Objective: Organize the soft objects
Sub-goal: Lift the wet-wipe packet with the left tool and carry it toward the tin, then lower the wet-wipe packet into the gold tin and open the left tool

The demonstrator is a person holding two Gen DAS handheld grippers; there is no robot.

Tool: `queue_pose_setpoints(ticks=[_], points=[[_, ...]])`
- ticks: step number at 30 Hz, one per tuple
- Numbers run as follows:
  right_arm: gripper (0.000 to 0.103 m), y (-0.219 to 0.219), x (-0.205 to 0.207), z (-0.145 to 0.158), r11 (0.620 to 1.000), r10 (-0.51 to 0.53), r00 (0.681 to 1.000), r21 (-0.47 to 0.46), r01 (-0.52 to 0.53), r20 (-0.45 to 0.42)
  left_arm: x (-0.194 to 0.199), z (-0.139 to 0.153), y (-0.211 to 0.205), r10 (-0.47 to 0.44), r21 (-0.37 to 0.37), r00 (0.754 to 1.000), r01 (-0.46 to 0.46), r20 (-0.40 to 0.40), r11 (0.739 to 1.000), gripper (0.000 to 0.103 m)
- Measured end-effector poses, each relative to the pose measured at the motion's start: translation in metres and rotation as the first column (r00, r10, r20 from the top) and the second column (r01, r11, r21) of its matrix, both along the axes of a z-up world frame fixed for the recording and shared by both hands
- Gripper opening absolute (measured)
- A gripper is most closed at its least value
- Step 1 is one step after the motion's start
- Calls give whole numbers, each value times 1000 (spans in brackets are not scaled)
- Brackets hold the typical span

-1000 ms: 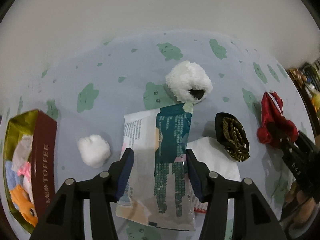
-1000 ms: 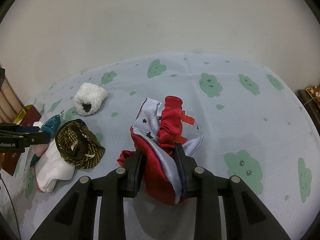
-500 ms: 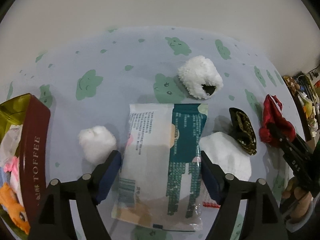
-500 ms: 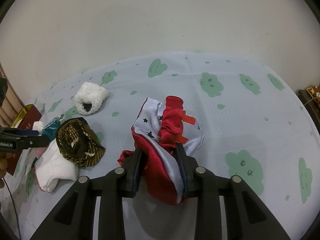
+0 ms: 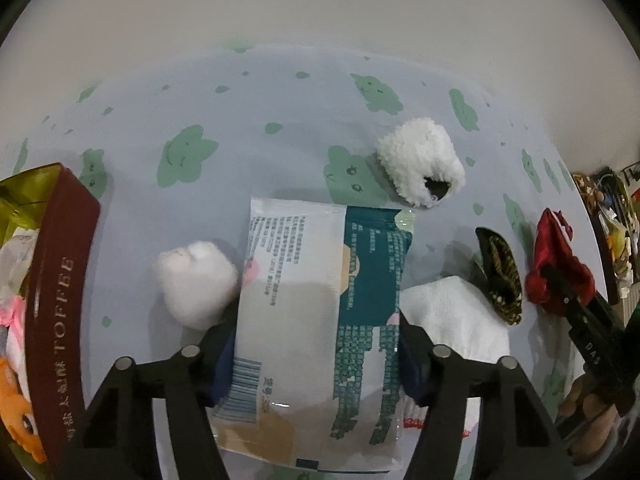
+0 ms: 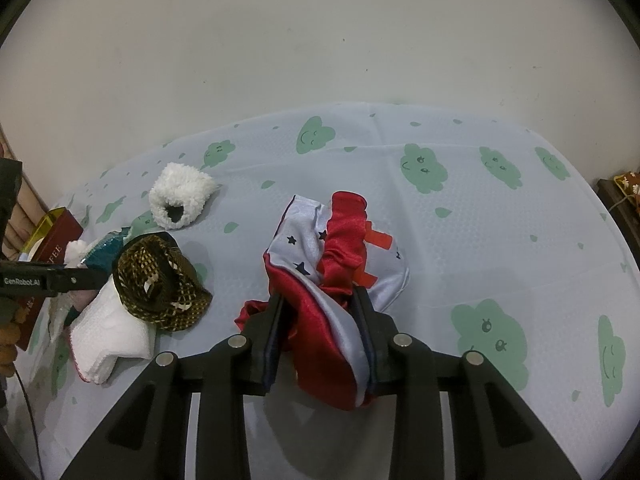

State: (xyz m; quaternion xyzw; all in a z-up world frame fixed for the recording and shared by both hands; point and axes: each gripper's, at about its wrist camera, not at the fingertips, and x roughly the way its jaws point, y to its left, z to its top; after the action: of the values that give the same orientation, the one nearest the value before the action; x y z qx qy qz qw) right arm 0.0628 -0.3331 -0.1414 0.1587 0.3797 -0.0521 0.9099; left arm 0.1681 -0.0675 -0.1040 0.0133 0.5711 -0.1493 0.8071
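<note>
The left tongs (image 5: 316, 356) stood spread wide about a flat wipes packet (image 5: 320, 304), one finger at each long edge; whether the pads actually pressed it I cannot tell, though the straddle looked like lining up for a pinch across its width. The packet lay on the desk (image 5: 280, 120), its right side overlapping a folded white cloth (image 5: 456, 316), with a white pompom (image 5: 196, 280) just beside its left edge and a fluffy white slipper (image 5: 420, 168) beyond its far right corner. The right tongs (image 6: 320, 320) were pinching a bunched red and white satin cloth (image 6: 332, 264), probably gathered that way so the slippery fabric would not spill out. A brown woven hat (image 6: 160, 280) rested partly on the white cloth. At the left edge sat a dark red toffee tin (image 5: 60, 280), open and already holding soft toys, which I judge to be where things were bound. The desk wore a pale blue cover printed with green clouds, set against a plain off-white wall (image 6: 320, 40).
</note>
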Motion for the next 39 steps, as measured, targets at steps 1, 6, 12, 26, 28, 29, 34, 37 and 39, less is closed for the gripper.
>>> queue_pose_setpoints(ticks=[1,6,12,26,28,29,34,37,39], points=[[31,0,0,0,1000,0,1000,-1,0,-1,-1,2,-1,-7,-2,1000,7,10,1000,64],[31,2,0,-1,1000,0,1000,-4,0,-4,-13,28,1,-40,7,996,40,74,999,64],[33,3,2,0,1000,1,1000,-12,-1,-11,-19,47,-2,-33,27,992,29,122,999,64],[35,6,3,0,999,2,1000,-36,-3,-23,-25,76,46,34,109,983,-54,178,993,64],[35,6,3,0,999,3,1000,-38,-4,-24,-24,79,59,57,115,982,-79,182,990,64],[35,7,4,0,999,2,1000,-39,-3,-25,-23,81,65,66,117,981,-88,184,989,64],[35,6,3,0,999,2,1000,-39,-3,-24,-20,88,101,131,140,971,-161,202,977,64],[35,6,3,0,999,3,1000,-39,-4,-24,-18,90,122,163,152,966,-195,202,969,64],[35,6,3,0,999,2,1000,-40,-3,-24,-15,93,137,182,176,960,-220,211,959,64]])
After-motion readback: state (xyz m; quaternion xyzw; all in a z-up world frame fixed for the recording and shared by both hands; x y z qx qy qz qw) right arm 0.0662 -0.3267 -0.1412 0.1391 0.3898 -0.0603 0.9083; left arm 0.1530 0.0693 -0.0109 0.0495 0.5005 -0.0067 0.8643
